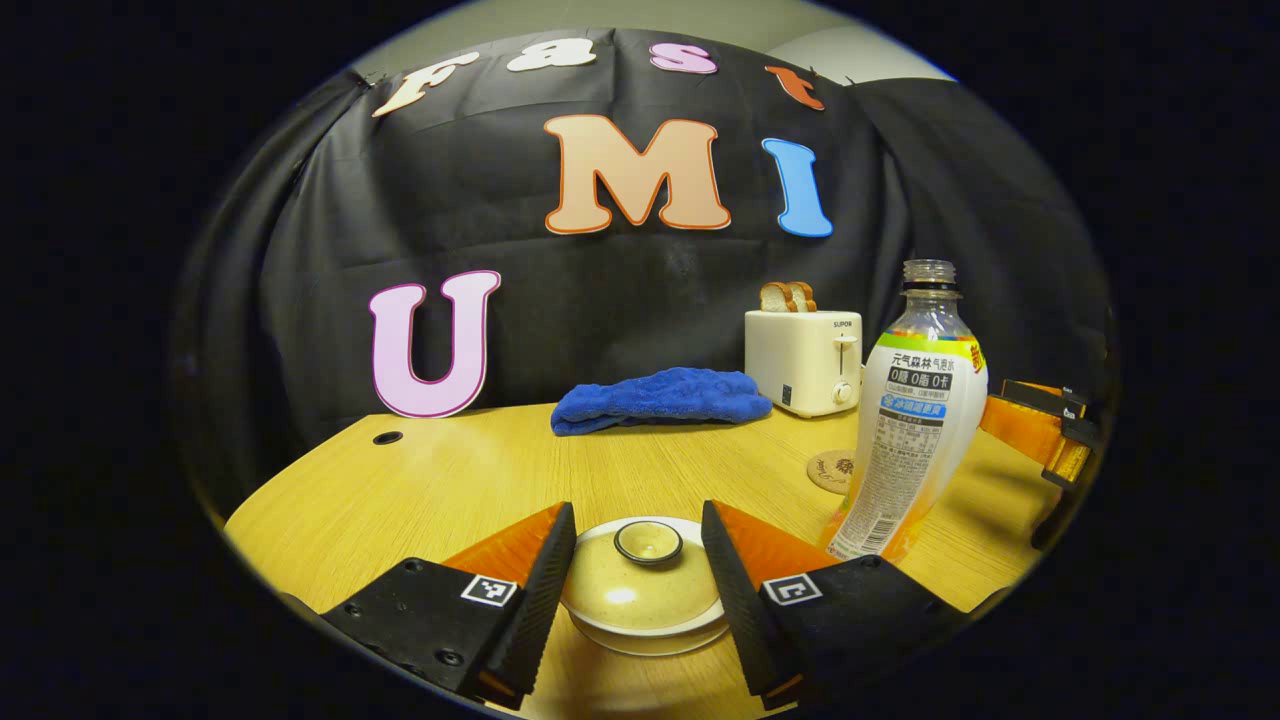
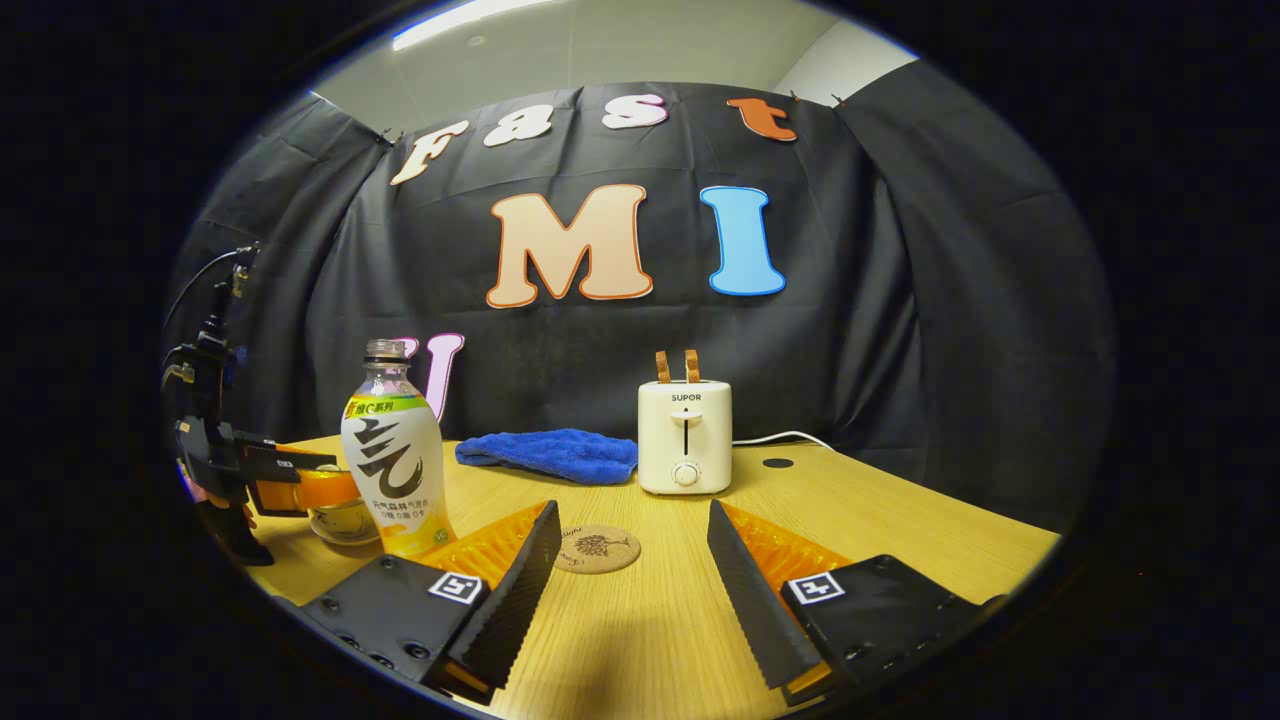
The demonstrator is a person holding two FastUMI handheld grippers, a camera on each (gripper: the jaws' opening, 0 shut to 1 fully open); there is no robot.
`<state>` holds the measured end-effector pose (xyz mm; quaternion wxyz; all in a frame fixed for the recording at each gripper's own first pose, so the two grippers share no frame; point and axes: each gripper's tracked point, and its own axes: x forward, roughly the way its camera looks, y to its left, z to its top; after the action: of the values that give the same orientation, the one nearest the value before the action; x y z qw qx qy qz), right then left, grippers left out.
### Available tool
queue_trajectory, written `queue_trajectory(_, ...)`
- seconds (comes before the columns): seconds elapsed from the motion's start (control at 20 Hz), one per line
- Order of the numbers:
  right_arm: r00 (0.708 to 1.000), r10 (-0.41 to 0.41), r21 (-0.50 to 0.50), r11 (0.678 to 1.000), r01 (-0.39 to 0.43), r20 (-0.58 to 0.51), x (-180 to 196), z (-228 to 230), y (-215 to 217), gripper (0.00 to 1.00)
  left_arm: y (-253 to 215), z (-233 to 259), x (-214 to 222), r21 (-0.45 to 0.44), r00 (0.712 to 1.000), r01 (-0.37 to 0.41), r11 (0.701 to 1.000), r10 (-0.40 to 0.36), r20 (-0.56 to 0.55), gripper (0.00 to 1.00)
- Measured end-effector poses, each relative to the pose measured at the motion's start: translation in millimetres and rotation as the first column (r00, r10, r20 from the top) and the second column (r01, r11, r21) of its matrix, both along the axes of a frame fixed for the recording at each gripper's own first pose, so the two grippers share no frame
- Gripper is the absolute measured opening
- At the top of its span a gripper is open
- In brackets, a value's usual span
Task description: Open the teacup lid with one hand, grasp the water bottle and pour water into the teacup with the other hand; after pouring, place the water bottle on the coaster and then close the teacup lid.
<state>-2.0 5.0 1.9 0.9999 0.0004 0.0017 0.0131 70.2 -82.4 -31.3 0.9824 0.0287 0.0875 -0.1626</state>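
Left gripper [image 1: 638, 585] jaws wide, flanking teacup lid [image 1: 645, 580]; right gripper [image 2: 632, 590] empty.

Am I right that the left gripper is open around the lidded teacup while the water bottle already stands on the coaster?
Not quite: the water bottle stands on the bare table beside the coaster, as the right gripper view shows. The rest holds: in the left gripper view the left gripper is open with its fingers on either side of the teacup, lid on.

Both grippers, left gripper [image 1: 638, 580] and right gripper [image 2: 630, 575], have black bodies with screws, orange ridged inner panels, and little square black-and-white tags by the jaws.
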Motion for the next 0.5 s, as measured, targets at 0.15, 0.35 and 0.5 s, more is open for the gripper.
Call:
queue_trajectory(0.15, 1.000, 0.000, 0.000, 1.000, 0.000, 0.000, 0.2, -0.8, -0.2, 0.94, -0.2, -0.1, 0.3, 0.002, 1.000, 0.007, 1.000, -0.007, 0.005, 0.58)
queue_trajectory(0.35, 1.000, -0.001, 0.000, 1.000, 0.001, 0.000, 0.1, -0.3, 0.5, 0.94, -2.1, 0.2, -1.0, -0.008, 1.000, 0.017, 1.000, -0.017, 0.013, 0.38)
queue_trajectory(0.5, 1.000, -0.001, 0.000, 1.000, 0.001, 0.000, 0.6, 0.4, 0.2, 0.94, -1.5, 1.8, -1.0, -0.012, 1.000, 0.019, 1.000, -0.019, 0.021, 0.28)
